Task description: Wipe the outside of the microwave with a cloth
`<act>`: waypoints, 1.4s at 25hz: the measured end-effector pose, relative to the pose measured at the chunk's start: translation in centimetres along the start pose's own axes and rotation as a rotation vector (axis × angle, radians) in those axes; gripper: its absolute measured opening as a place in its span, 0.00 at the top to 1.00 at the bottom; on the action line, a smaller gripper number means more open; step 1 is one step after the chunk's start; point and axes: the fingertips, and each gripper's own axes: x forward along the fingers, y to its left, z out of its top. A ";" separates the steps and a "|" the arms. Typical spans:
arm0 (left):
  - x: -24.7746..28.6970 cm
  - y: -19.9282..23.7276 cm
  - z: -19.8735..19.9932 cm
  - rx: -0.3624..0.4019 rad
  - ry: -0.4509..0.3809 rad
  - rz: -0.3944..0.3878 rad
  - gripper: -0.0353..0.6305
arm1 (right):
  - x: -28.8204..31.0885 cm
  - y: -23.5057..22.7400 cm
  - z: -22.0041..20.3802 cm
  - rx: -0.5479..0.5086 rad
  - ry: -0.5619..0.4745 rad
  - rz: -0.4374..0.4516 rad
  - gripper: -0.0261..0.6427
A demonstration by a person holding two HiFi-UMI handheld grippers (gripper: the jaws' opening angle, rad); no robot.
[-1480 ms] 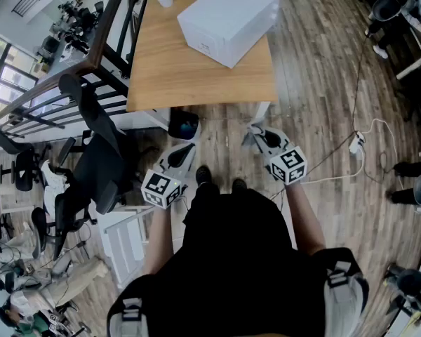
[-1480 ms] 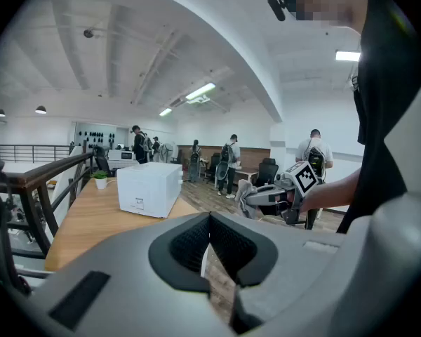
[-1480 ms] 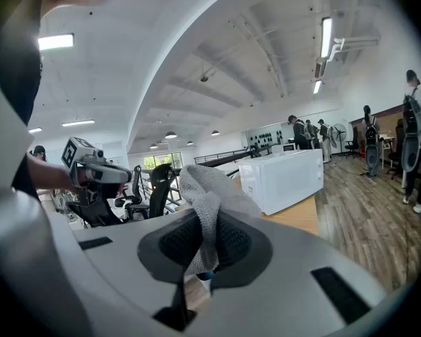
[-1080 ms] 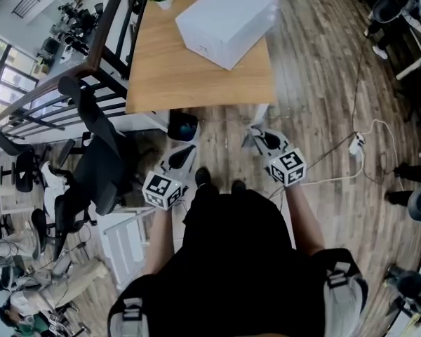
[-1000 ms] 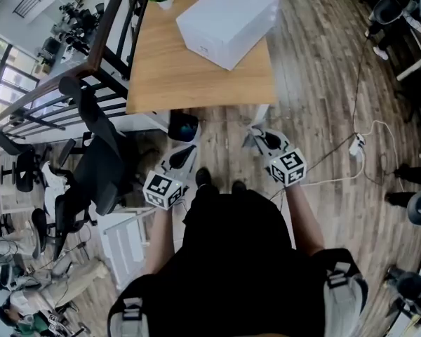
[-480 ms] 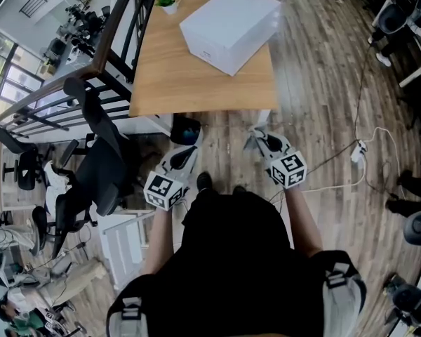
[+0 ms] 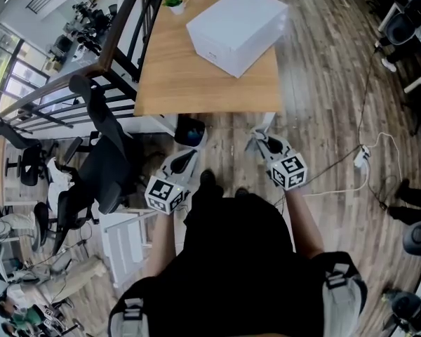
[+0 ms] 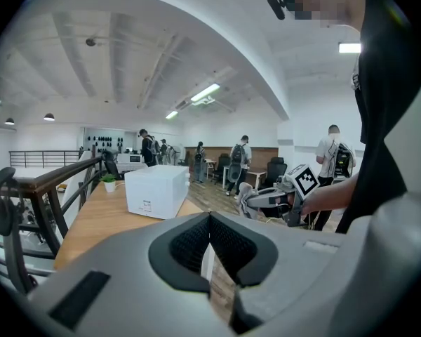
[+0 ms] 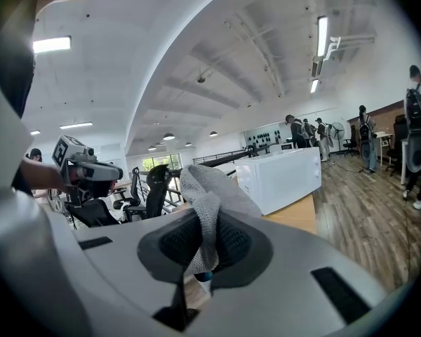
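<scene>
The white microwave (image 7: 237, 20) stands at the far right of a wooden table (image 7: 189, 83); it also shows in the left gripper view (image 8: 154, 190) and the right gripper view (image 9: 281, 177). Both grippers hang low in front of the person, short of the table's near edge. My right gripper (image 7: 258, 139) is shut on a grey cloth (image 9: 209, 199), which bunches up above the jaws. My left gripper (image 7: 186, 159) is shut with nothing in it (image 8: 210, 223). Neither gripper touches the microwave.
A small potted plant (image 7: 174, 2) sits at the table's far corner. A dark bin (image 7: 189, 130) stands by the table's near edge. A black office chair (image 7: 102, 153) and a railing (image 7: 91, 69) are at the left. A cable and plug block (image 7: 361, 156) lie on the floor at the right.
The table and microwave have slid a little lower and to the right in the head view. Both grippers keep their places before the body, the cloth still in the right one.
</scene>
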 end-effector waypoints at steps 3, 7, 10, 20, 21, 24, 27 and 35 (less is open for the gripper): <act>0.1 0.9 -0.1 -0.007 0.009 0.000 0.94 | 0.5 -0.1 0.3 0.000 -0.002 -0.015 0.92; 1.3 2.7 0.6 0.010 -0.005 -0.024 0.94 | 1.7 -1.2 -0.1 0.025 0.010 -0.048 0.92; 2.4 4.3 1.0 0.015 -0.012 -0.049 0.94 | 2.9 -2.1 0.0 0.039 0.015 -0.080 0.92; 5.9 11.6 2.2 0.012 -0.008 -0.124 0.94 | 8.5 -3.2 2.3 0.049 0.034 -0.137 0.92; 6.3 12.4 2.3 0.008 -0.007 -0.129 0.94 | 9.2 -3.3 2.5 0.049 0.038 -0.139 0.92; 7.4 14.9 2.4 -0.007 -0.006 -0.145 0.94 | 11.1 -3.7 2.6 0.048 0.059 -0.154 0.92; 8.3 17.3 2.2 -0.024 -0.003 -0.158 0.94 | 13.1 -4.0 2.9 0.042 0.075 -0.169 0.92; 10.0 23.0 2.7 -0.023 -0.014 -0.192 0.94 | 18.0 -5.3 4.8 0.002 0.096 -0.224 0.92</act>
